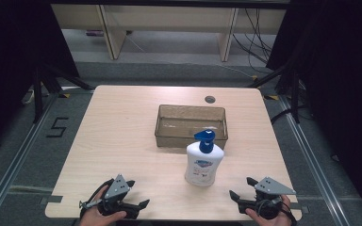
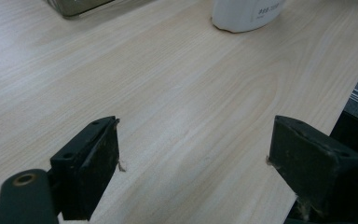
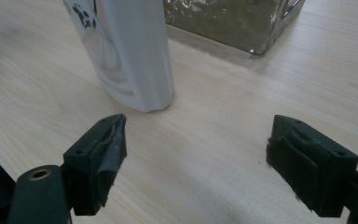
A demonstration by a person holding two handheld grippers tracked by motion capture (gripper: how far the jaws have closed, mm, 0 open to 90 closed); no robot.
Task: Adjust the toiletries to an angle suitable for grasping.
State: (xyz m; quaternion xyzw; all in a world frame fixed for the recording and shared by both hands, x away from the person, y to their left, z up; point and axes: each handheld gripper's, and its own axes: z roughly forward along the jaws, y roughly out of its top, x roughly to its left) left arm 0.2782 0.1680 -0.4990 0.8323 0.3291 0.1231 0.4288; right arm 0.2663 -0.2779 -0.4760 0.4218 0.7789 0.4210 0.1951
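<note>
White pump bottle, blue pump head, blue label, upright at table centre-front, just before clear brownish bin; left gripper near front-left edge, jaws spread, nothing between; right gripper near front-right edge, jaws spread, empty; bare wood between each gripper and bottle
</note>
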